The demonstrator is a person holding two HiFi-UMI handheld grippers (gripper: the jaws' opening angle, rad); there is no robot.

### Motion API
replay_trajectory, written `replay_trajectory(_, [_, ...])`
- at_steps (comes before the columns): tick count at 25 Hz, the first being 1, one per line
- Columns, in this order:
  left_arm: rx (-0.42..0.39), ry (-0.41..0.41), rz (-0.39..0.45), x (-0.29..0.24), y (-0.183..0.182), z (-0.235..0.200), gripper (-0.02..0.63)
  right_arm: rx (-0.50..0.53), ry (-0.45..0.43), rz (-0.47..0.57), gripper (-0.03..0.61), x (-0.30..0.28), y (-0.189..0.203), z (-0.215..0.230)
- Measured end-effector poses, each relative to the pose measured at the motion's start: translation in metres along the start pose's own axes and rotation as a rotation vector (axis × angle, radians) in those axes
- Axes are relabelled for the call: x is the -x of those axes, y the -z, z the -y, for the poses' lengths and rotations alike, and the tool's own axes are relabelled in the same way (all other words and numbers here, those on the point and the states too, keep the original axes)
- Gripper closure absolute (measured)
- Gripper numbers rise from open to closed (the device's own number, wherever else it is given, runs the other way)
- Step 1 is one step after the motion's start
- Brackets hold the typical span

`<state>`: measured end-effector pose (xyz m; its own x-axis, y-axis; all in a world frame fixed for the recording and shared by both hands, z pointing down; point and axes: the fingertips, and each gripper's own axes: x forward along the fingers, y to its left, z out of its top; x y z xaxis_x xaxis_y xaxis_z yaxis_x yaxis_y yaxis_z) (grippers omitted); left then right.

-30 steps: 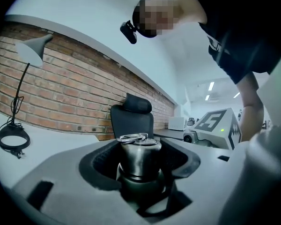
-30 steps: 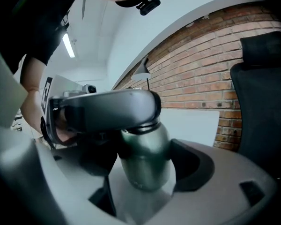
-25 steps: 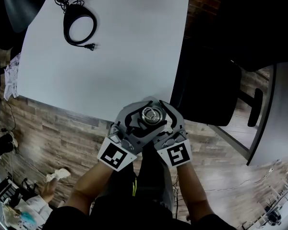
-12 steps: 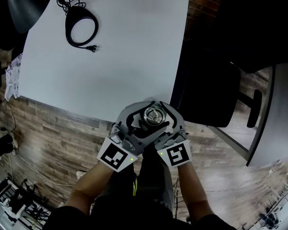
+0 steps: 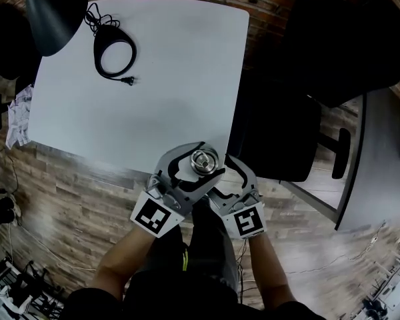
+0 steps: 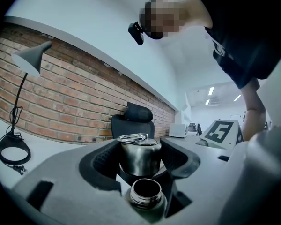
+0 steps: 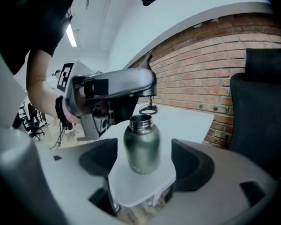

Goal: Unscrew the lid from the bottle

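Observation:
A steel lid (image 6: 139, 154) with a ring on top sits between the pads of my left gripper (image 6: 139, 150), which is shut on it. It hangs just above the open mouth of the bottle (image 6: 146, 193). The grey-green bottle (image 7: 141, 146) stands upright on the near corner of the white table (image 7: 131, 186). My right gripper (image 7: 144, 161) is open, with a gap between each pad and the bottle's sides. In the head view the lid (image 5: 203, 159) covers the bottle from above, with the left gripper (image 5: 208, 159) round it and the right gripper (image 5: 228, 184) just behind.
The white table (image 5: 153, 79) holds a black lamp base with a coiled cable (image 5: 113, 44) at its far left, under the lamp shade (image 5: 53, 5). A black office chair (image 5: 280, 132) stands to the right of the table corner. The floor is wooden.
My right gripper has drawn back a little from the bottle towards the person. The left gripper still holds the lid over the bottle. The head camera has shifted slightly.

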<state>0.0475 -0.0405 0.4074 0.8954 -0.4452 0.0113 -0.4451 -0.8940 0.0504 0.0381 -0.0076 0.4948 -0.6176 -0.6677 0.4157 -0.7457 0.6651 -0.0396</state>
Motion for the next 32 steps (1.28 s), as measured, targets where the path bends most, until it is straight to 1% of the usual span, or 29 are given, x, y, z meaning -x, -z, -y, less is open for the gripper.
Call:
replay_trajectory(2, [-0.005, -0.013, 0.003, 0.004, -0.008, -0.003, 0.341, -0.027, 0.024, -0.005, 0.233, 0.014, 0.0, 0.003])
replay_trajectory(5, [-0.022, -0.027, -0.005, 0.012, -0.021, -0.006, 0.341, -0.099, 0.069, 0.01, 0.236, 0.037, -0.008, 0.008])
replay_trajectory(6, [-0.03, -0.033, -0.008, 0.014, -0.026, -0.008, 0.341, -0.11, 0.089, 0.013, 0.248, 0.044, -0.011, 0.01])
replay_trajectory(7, [-0.039, -0.038, -0.01, 0.017, -0.031, -0.009, 0.341, -0.112, 0.112, 0.014, 0.284, 0.05, -0.015, 0.012])
replay_trajectory(8, [-0.049, -0.044, -0.011, 0.02, -0.037, -0.01, 0.341, -0.109, 0.137, 0.015, 0.357, 0.056, -0.019, 0.014])
replay_trajectory(9, [-0.058, -0.049, -0.012, 0.023, -0.043, -0.012, 0.341, -0.105, 0.159, 0.018, 0.399, 0.061, -0.023, 0.016])
replay_trajectory(10, [-0.066, -0.054, -0.012, 0.025, -0.049, -0.013, 0.341, -0.103, 0.178, 0.024, 0.41, 0.066, -0.027, 0.017])
replay_trajectory(12, [-0.07, -0.068, -0.007, 0.029, -0.061, -0.015, 0.341, -0.098, 0.211, 0.035, 0.466, 0.072, -0.038, 0.021])
replay_trajectory(15, [-0.007, -0.11, -0.004, 0.038, -0.076, -0.017, 0.341, -0.081, 0.263, 0.053, 0.527, 0.081, -0.054, 0.027])
replay_trajectory(16, [0.0, -0.12, 0.0, 0.041, -0.082, -0.018, 0.341, -0.076, 0.278, 0.061, 0.554, 0.085, -0.06, 0.028])
replay_trajectory(19, [-0.011, -0.143, 0.028, 0.049, -0.104, -0.022, 0.341, -0.082, 0.319, 0.099, 0.565, 0.095, -0.078, 0.035])
replay_trajectory(23, [-0.054, -0.169, 0.07, 0.059, -0.133, -0.03, 0.341, -0.169, 0.392, 0.211, 0.565, 0.114, -0.107, 0.055])
replay_trajectory(24, [-0.062, -0.177, 0.082, 0.062, -0.14, -0.032, 0.341, -0.175, 0.405, 0.232, 0.565, 0.119, -0.114, 0.058])
replay_trajectory(27, [-0.082, -0.202, 0.113, 0.073, -0.16, -0.034, 0.341, -0.152, 0.419, 0.275, 0.566, 0.131, -0.136, 0.057])
replay_trajectory(32, [-0.087, -0.229, 0.144, 0.093, -0.188, -0.03, 0.341, -0.104, 0.423, 0.331, 0.565, 0.155, -0.173, 0.045])
